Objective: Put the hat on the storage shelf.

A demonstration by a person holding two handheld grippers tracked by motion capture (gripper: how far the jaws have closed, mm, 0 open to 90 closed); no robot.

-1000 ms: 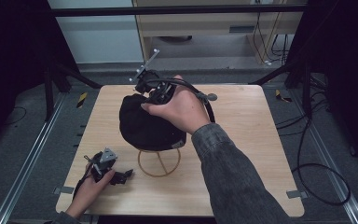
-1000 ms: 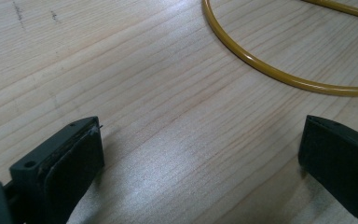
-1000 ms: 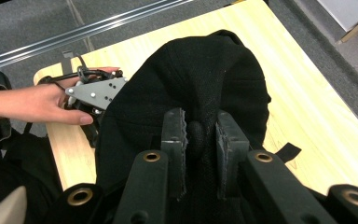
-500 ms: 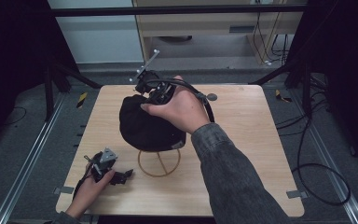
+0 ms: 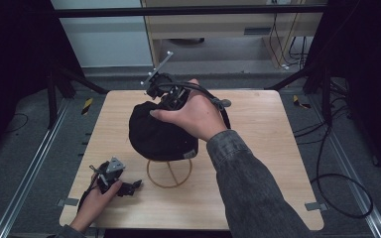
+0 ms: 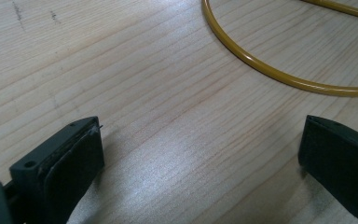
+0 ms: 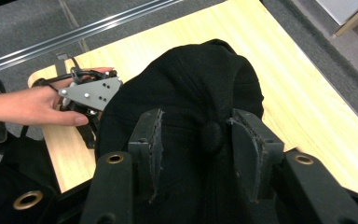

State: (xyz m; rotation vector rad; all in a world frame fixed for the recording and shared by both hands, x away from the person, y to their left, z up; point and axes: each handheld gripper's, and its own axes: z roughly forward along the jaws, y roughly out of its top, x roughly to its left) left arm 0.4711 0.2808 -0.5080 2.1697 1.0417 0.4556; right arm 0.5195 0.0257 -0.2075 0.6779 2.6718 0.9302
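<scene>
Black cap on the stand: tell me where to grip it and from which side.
Grip the black cap at its crown, around the top button, coming straight down from above. It sits dome-up on the yellow wire stand, so the crown is the highest, most exposed fold of cloth.

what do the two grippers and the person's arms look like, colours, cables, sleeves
Both are black two-jaw tools. The left gripper carries a grey three-cornered plate with small holes; the right gripper has dark ragged-edged pads, brass-ringed holes and a black cable. The right arm wears a grey denim-like sleeve.
</scene>
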